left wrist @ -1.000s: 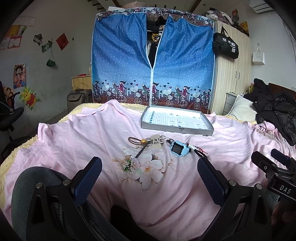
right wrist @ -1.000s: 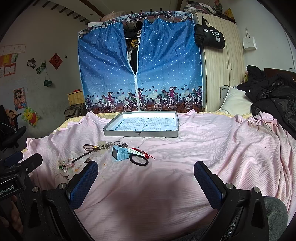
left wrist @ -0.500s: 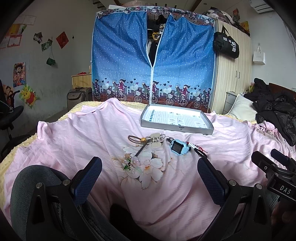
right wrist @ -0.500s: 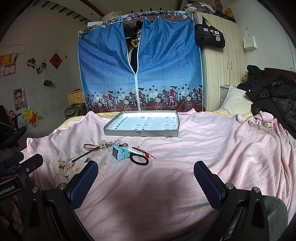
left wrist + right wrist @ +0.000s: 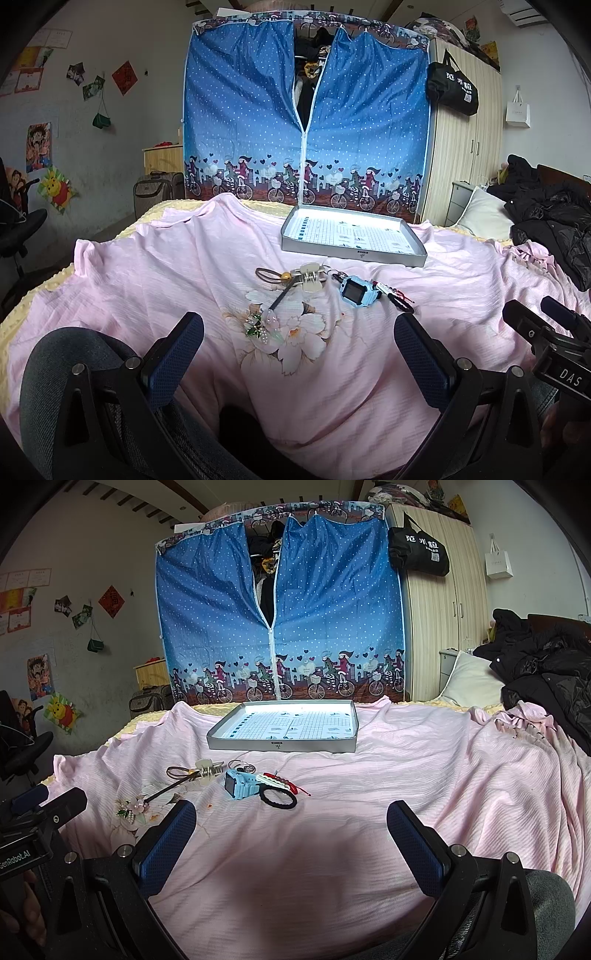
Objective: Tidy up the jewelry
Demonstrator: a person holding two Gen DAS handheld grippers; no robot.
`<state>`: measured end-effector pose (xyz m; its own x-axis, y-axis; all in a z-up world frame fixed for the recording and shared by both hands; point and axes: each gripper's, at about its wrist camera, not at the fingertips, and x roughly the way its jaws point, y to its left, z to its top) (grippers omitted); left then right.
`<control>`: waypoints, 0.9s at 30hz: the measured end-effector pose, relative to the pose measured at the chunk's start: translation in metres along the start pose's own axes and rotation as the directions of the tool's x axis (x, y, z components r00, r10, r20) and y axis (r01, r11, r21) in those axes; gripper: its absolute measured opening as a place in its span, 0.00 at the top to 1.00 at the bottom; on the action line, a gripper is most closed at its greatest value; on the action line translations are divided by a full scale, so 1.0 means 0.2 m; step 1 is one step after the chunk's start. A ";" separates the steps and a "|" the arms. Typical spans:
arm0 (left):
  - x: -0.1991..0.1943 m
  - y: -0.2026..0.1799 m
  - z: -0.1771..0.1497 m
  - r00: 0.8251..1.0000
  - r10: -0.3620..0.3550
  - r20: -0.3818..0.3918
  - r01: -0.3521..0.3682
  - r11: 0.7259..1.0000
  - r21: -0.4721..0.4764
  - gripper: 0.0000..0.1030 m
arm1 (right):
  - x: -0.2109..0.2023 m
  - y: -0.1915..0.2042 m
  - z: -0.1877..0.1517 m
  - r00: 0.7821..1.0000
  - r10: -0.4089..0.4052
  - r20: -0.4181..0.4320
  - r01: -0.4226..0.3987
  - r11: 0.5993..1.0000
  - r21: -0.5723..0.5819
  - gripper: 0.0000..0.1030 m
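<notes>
Two black-framed grippers, left gripper (image 5: 297, 354) and right gripper (image 5: 291, 843), each with two angled fingers. Dark blue pads (image 5: 173, 363) with a fine mesh texture on the inner finger faces. Silver screws (image 5: 129, 362) at the finger joints, triangular cut-outs in the black arms below. In the left view, far right, the other tool's side: black block with a white "DAS" label (image 5: 570, 374). In the right view, far left, a label reading "senRobot.AI" (image 5: 14, 860). Grey knit fabric (image 5: 62, 362), a sleeve or trouser leg, near the bottom corners. Part of a hand (image 5: 26, 919) at lower left.
</notes>
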<state>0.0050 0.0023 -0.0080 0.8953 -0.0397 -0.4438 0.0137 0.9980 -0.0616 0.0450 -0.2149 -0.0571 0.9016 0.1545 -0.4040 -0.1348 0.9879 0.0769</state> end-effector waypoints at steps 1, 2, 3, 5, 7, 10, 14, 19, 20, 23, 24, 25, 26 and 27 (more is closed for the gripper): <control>0.00 0.00 0.00 1.000 0.000 0.000 0.000 1.000 0.000 0.02 | 0.00 0.00 0.00 1.000 0.000 0.000 0.000 1.000 0.000 0.00; 0.00 0.00 0.00 1.000 0.000 0.000 0.000 1.000 0.000 0.02 | 0.00 0.00 0.00 1.000 0.000 0.000 0.000 1.000 0.000 0.00; 0.00 0.00 0.00 1.000 0.000 0.000 0.000 1.000 0.000 0.02 | 0.00 0.00 0.00 1.000 0.000 -0.001 0.000 1.000 0.000 0.00; 0.00 0.00 0.00 1.000 0.000 0.000 0.000 1.000 0.000 0.02 | 0.00 0.00 0.00 1.000 0.000 -0.001 0.000 1.000 0.000 0.00; 0.00 0.00 0.00 1.000 0.001 -0.001 -0.001 1.000 0.000 0.02 | 0.00 0.00 0.00 1.000 0.000 -0.001 0.000 1.000 0.000 0.00; 0.00 0.00 -0.01 1.000 0.002 -0.005 -0.002 1.000 -0.003 0.02 | 0.00 0.00 0.00 1.000 -0.002 -0.002 0.002 1.000 -0.001 0.00; 0.02 0.03 -0.01 1.000 -0.003 -0.031 0.002 0.999 -0.036 0.02 | 0.00 0.00 0.00 1.000 0.001 -0.011 0.000 1.000 0.014 0.00; 0.08 0.09 0.03 0.995 -0.030 -0.098 0.021 0.996 -0.089 0.02 | 0.05 0.00 -0.02 0.997 0.033 -0.070 -0.031 0.999 0.030 0.00; 0.10 0.10 0.04 0.992 -0.044 -0.117 0.033 0.995 -0.091 0.02 | 0.05 -0.01 -0.01 0.996 0.039 -0.081 -0.036 0.999 0.028 0.00; 0.17 0.11 0.08 0.977 -0.099 -0.188 0.085 0.993 -0.085 0.02 | 0.11 -0.01 0.02 0.989 0.065 -0.135 -0.066 0.998 -0.003 0.00; 0.19 0.12 0.10 0.970 -0.117 -0.213 0.101 0.991 -0.084 0.02 | 0.13 0.00 0.02 0.984 0.080 -0.161 -0.084 0.996 -0.015 0.00; 0.22 0.12 0.11 0.963 -0.129 -0.236 0.112 0.990 -0.084 0.02 | 0.16 0.00 0.03 0.978 0.095 -0.188 -0.102 0.994 -0.028 0.00; 0.23 0.12 0.13 0.959 -0.134 -0.250 0.116 0.990 -0.086 0.02 | 0.18 0.00 0.04 0.973 0.104 -0.207 -0.114 0.993 -0.037 0.00; 0.27 0.12 0.15 0.949 -0.139 -0.282 0.120 0.989 -0.083 0.02 | 0.20 0.00 0.04 0.968 0.112 -0.223 -0.125 0.991 -0.043 0.00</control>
<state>0.0666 0.0257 -0.0071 0.7224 -0.1906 -0.6647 0.0844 0.9784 -0.1889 0.0848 -0.2092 -0.0653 0.7661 0.2635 -0.5862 -0.2638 0.9606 0.0871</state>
